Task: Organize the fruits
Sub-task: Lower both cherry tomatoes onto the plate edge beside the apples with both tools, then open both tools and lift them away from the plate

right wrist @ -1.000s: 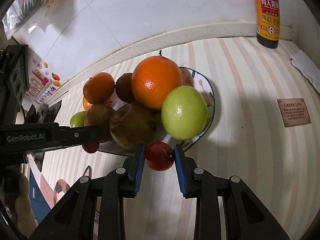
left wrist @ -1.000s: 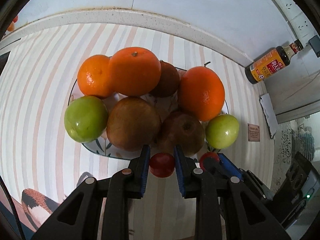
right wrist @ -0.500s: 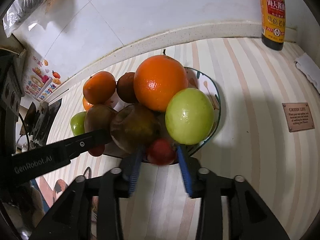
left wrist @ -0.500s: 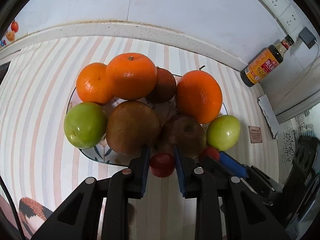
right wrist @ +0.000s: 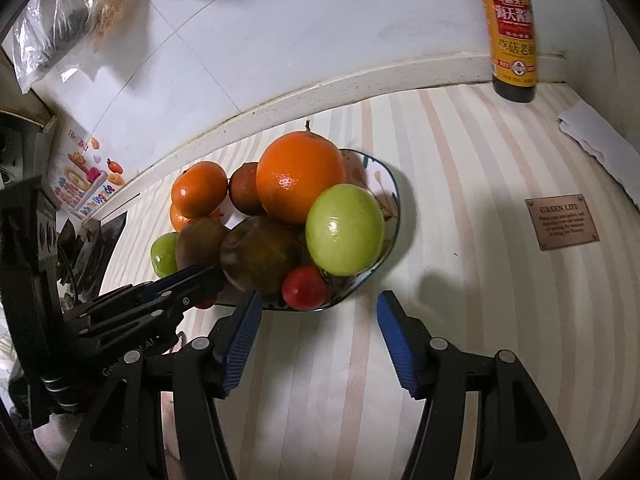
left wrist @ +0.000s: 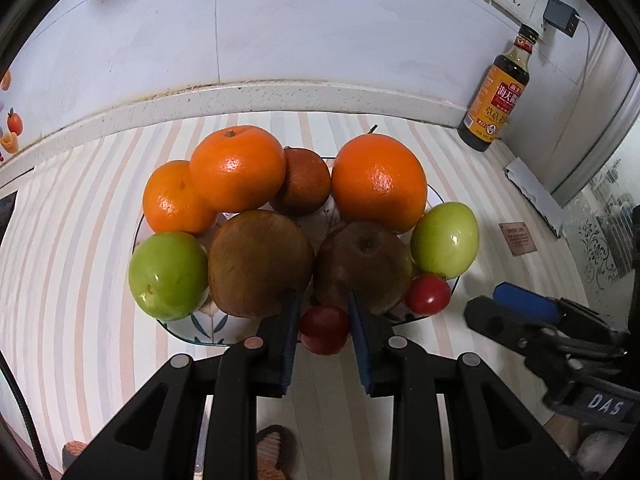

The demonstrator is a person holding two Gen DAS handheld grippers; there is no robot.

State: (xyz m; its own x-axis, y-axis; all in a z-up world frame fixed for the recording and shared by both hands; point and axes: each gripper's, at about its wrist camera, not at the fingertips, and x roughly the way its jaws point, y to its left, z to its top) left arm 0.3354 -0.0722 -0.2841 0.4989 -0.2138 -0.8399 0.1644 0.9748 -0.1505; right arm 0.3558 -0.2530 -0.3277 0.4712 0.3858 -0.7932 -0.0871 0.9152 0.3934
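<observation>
Ribbed blue pads of left hand-held gripper clamp a glossy round tomato; right hand-held gripper gapes.

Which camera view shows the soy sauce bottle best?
The right wrist view: the soy sauce bottle stands large and upright there, label facing the camera. In the left wrist view it is smaller, leaning near the edge.

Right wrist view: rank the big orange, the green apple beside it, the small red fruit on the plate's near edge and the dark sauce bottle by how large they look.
1. Big round orange and shiny green apple: alike; the apple sits nearer.
2. Dark sauce bottle with yellow label: farther away, top cropped, so unsure.
3. Small red fruit.
</observation>
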